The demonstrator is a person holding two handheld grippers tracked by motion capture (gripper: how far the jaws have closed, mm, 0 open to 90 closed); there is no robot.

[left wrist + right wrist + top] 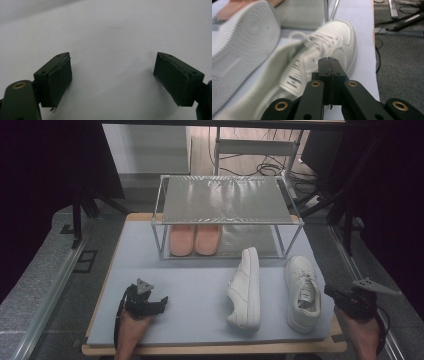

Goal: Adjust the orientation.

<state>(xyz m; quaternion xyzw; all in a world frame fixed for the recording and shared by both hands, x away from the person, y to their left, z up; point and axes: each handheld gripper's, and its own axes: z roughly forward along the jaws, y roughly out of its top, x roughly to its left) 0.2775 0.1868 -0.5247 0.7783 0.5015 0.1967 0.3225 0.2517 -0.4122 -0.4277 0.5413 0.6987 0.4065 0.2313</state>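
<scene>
Hovering just beside the heel of the upright white lace-up sneaker (302,291), the right gripper (332,292) has its jaws pressed together on nothing. Beyond that shoe, a second white sneaker (245,289) lies on its side. The left gripper (159,303) rests wide apart on the pale blue mat (190,285).

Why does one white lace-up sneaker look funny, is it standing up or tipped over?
Tipped over. The left white lace-up sneaker lies on its side on the pale blue mat, its ridged sole facing sideways; the right white sneaker stands upright.
</scene>
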